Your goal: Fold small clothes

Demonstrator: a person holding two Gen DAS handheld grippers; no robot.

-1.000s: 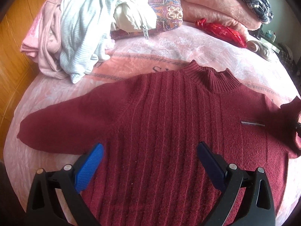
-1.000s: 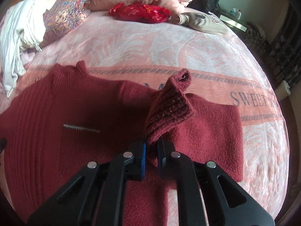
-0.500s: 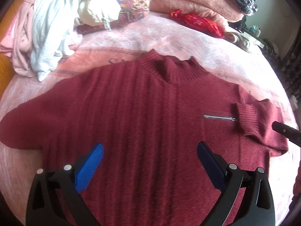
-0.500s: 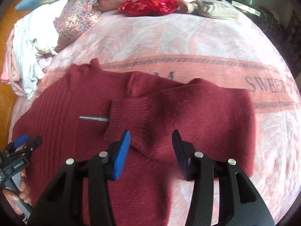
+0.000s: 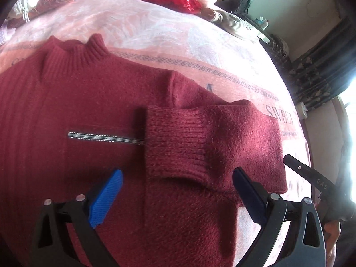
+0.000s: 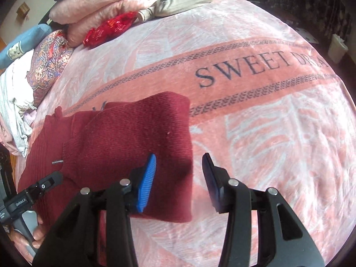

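Now one maroon sweater (image 5: 93,115) lies flat on the pink bed blanket (image 6: 255,115), filling the left and centre of the left wrist view, one sleeve (image 5: 200,142) folded across its chest with the ribbed cuff just beside a short silver zip (image 5: 104,136). A second ago the right gripper (image 6: 178,178) pinched that cuff in the air; now its jaws stand spread and empty, over the sweater's edge and bare blanket. The left gripper (image 5: 178,191) hangs spread wide over the cuff, touching nothing. One red packet (image 6: 109,30) lies at upper left, beside folded pink blankets (image 6: 104,2). No containers show.
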